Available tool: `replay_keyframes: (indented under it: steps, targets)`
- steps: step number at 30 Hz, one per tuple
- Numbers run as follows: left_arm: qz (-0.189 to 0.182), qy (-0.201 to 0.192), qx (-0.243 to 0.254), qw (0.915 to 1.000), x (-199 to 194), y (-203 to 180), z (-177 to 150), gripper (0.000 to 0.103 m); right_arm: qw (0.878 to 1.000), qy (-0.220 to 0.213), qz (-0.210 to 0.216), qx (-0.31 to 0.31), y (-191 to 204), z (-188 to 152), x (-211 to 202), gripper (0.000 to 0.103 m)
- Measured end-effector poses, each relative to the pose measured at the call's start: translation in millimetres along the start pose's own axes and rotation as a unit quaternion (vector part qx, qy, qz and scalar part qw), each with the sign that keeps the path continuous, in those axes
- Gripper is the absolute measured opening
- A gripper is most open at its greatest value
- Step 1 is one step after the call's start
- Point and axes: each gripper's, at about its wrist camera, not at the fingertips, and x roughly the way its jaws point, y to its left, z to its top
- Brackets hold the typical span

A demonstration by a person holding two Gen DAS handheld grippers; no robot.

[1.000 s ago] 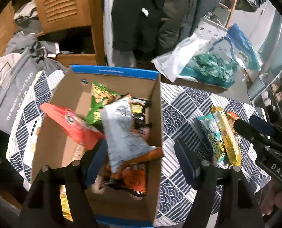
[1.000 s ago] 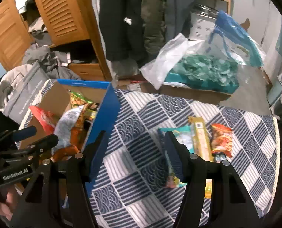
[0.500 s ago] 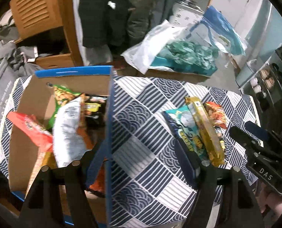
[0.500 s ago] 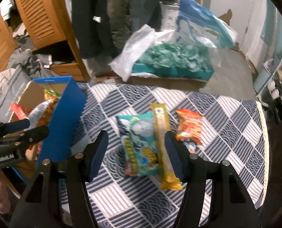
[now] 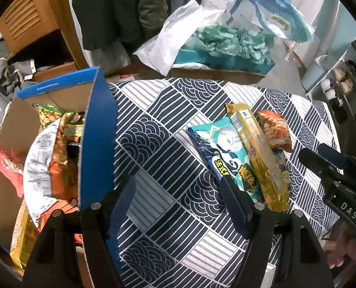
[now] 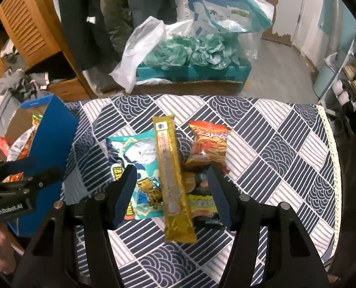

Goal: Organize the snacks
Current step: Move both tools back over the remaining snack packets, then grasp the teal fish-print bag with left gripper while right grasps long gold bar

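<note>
Between my right gripper's (image 6: 172,180) spread, empty jaws lies the long gold snack pack (image 6: 172,180), overlapping a teal bag (image 6: 139,165); beneath it, darker packets are hard to read. A second ago the box (image 6: 50,144) sat closer ahead. My left gripper (image 5: 178,192) is open too, the box's blue wall to its left.

Beyond our table's navy wave-patterned cloth (image 6: 273,129) we see a louvred wooden cabinet (image 6: 26,26), dark coats (image 6: 86,12) hanging, a grey floor (image 6: 278,72), and what may be a shoe rack (image 6: 350,81) at right.
</note>
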Motion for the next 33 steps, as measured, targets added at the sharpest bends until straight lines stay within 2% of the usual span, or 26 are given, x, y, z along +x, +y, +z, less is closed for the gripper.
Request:
replay_keyframes:
  steps: [14, 21, 23, 28, 31, 33]
  targets:
    - [0.021, 0.036, 0.0, 0.9991, 53, -10, 7, 0.074, 0.998, 0.05, 0.005, -0.023, 3, -7, 58, 0.062]
    - [0.004, 0.061, -0.015, 0.998, 73, -11, 6, 0.074, 0.996, 0.076, 0.006, -0.04, 10, -14, 83, 0.061]
    - [0.0, 0.064, -0.014, 0.9978, 77, -13, 6, 0.074, 0.996, 0.082, 0.006, -0.042, 11, -16, 90, 0.057]
    - [-0.018, 0.077, -0.018, 0.9967, 87, -18, 6, 0.074, 0.995, 0.094, -0.005, -0.045, 7, -21, 102, 0.032]
    - [-0.033, 0.087, -0.026, 0.9953, 94, -20, 6, 0.075, 0.995, 0.097, 0.012, -0.026, -1, -21, 101, 0.031]
    - [-0.034, 0.081, -0.026, 0.9958, 95, -24, 6, 0.077, 0.995, 0.098, 0.018, -0.022, -3, -22, 101, 0.031]
